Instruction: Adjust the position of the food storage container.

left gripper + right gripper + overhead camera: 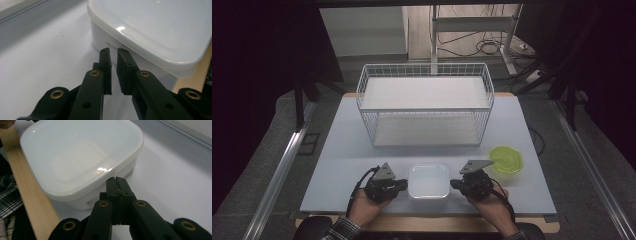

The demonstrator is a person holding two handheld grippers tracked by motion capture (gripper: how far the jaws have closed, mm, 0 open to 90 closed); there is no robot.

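A white square container with a translucent lid [428,181] [155,32] [80,157] sits near the front edge of the pale table [342,150]. My left gripper [404,184] [113,51] lies low at the container's left side. Its jaws are shut with nothing between them, and the tips reach the side wall just under the lid rim. My right gripper [453,184] [116,179] mirrors it on the container's right side, jaws shut and empty, tips close against the wall below the rim. Whether either tip presses on the wall I cannot tell.
A white wire basket rack [426,105] stands across the back middle of the table. A yellow-green round bowl [506,159] rests to the right of the right gripper. The table's wooden front edge [30,195] runs close behind the container.
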